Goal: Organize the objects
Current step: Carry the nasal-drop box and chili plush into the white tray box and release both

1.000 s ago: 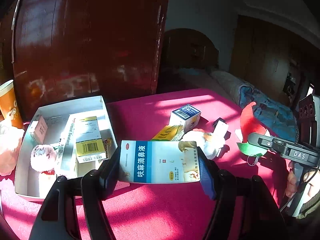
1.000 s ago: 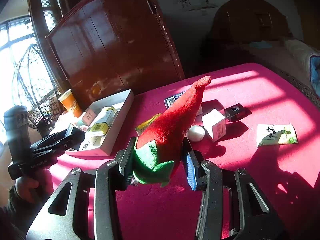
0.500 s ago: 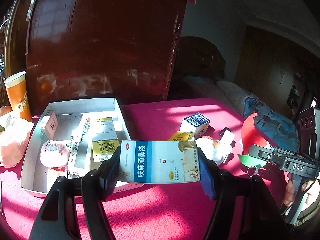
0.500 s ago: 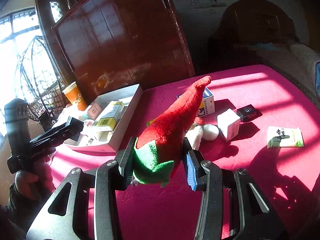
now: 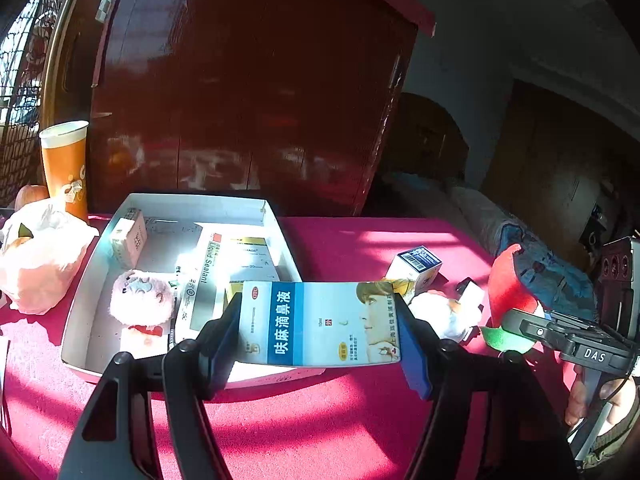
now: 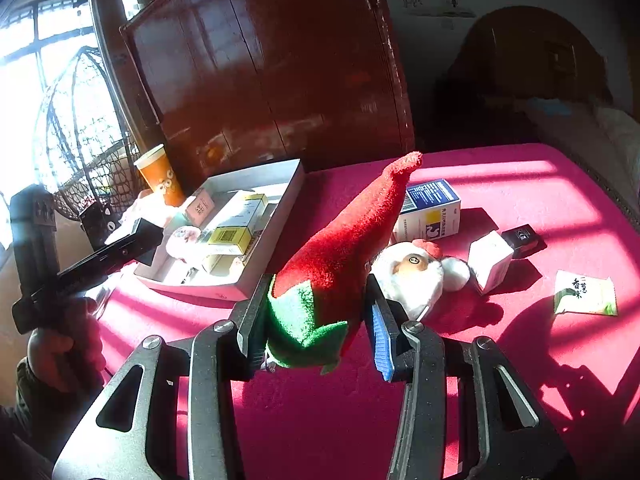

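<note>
My left gripper [image 5: 320, 326] is shut on a blue and white medicine box [image 5: 320, 322], held flat just in front of the white tray [image 5: 76, 320]. The tray holds several boxes and a pink plush [image 5: 140, 298]. My right gripper [image 6: 316, 320] is shut on a red and green plush hat [image 6: 344, 248], held above the red tablecloth. The hat also shows in the left wrist view [image 5: 508, 292]. The tray also shows in the right wrist view [image 6: 288, 200], to the left of the hat.
On the cloth lie a blue and white box [image 6: 432, 208], a Santa plush [image 6: 416, 272], a small white box [image 6: 490, 260], a black box [image 6: 522, 236] and a green sachet [image 6: 584, 294]. An orange cup [image 5: 66, 168] and a pink bag [image 5: 38, 256] sit left of the tray. A dark wooden cabinet [image 5: 240, 92] stands behind.
The left gripper has moved closer to the tray with the medicine box. The right gripper has moved forward with the hat, nearer the Santa plush and boxes.
</note>
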{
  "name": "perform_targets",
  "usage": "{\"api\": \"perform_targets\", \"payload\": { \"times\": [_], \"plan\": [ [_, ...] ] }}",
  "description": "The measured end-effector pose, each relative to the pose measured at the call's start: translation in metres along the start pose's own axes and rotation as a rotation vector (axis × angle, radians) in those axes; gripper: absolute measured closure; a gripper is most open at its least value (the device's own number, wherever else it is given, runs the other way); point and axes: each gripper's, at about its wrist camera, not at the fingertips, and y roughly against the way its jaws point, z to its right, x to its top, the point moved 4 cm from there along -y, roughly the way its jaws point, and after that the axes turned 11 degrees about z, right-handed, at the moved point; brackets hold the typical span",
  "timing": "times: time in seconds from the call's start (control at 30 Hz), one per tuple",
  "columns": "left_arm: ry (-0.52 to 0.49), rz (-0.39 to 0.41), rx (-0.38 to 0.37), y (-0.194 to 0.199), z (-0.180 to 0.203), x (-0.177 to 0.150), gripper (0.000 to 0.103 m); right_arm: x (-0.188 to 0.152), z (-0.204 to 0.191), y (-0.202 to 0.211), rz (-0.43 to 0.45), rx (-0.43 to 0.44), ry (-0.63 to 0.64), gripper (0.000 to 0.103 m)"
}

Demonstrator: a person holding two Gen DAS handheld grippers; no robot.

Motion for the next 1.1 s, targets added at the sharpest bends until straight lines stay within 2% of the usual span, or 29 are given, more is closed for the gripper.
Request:
{"api": "perform_targets", "payload": {
  "times": [0.6,0.93,1.1],
  "plan": [
    [0.095,0.056,0.076,0.022,-0.059,0.005,0.034,0.013,-0.055,-0.030,-0.033,0.039,0.126,0.060],
    [0.104,0.129,0.230,0.045,-0.126,0.056,0.034,0.056,-0.078,-0.043,0.025,0.072,0.130,0.060],
    [-0.003,0.133,0.326,0.027,-0.128,0.088,0.034,0.079,-0.105,-0.056,0.036,0.120,0.152,0.060]
  ]
}}
